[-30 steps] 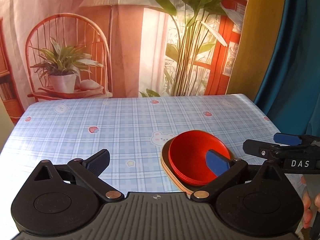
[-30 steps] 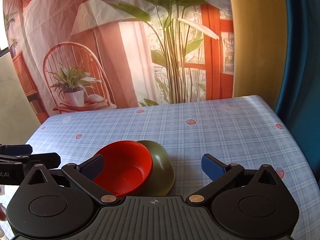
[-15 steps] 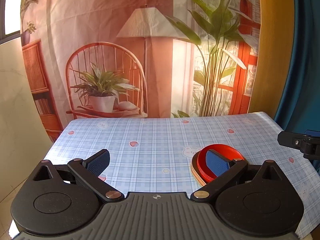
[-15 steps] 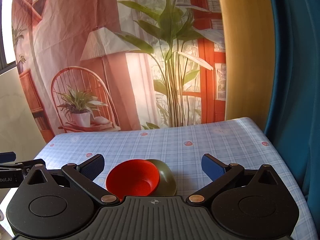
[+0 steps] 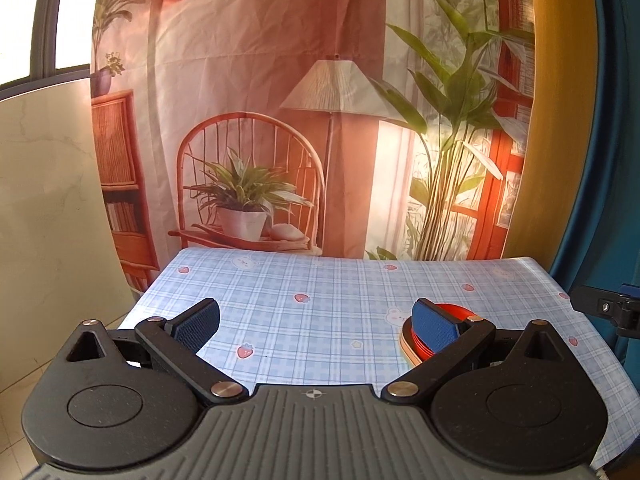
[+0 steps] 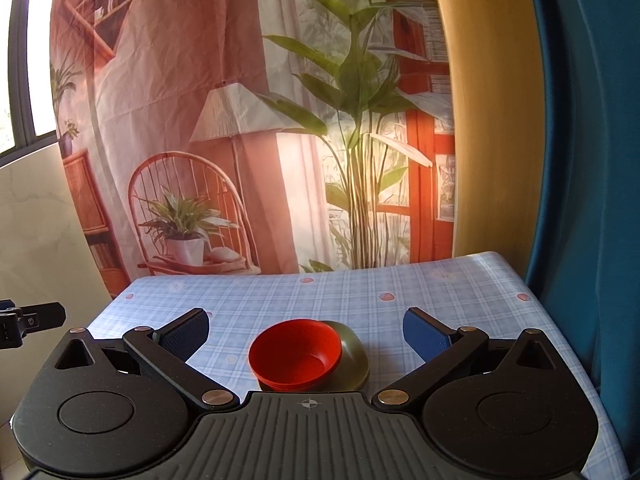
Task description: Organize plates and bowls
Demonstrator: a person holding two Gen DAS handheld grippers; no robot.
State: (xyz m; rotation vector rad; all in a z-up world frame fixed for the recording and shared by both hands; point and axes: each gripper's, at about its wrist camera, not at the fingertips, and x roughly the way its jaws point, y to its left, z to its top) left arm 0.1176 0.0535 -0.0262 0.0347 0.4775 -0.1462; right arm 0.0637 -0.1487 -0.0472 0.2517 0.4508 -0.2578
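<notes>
In the left wrist view, a stack of red plates [image 5: 460, 311] on a pale wooden plate [image 5: 407, 345] sits on the table, partly hidden behind my right finger. My left gripper [image 5: 316, 326] is open and empty, held back above the table's near edge. In the right wrist view, stacked red bowls [image 6: 295, 354] sit against an olive green bowl [image 6: 354, 354] on the table. My right gripper [image 6: 306, 334] is open and empty, held back from the bowls, which show between its fingers.
The table [image 5: 320, 304] has a blue checked cloth and stands against a printed backdrop [image 5: 280, 120]. A blue curtain [image 6: 580, 160] hangs at the right. The right gripper's tip [image 5: 608, 308] shows at the left view's right edge; the left gripper's tip [image 6: 28, 320] shows at the right view's left edge.
Both grippers have pulled back and up from the table. The plates and bowls look smaller and farther away. Both stay open and empty.
</notes>
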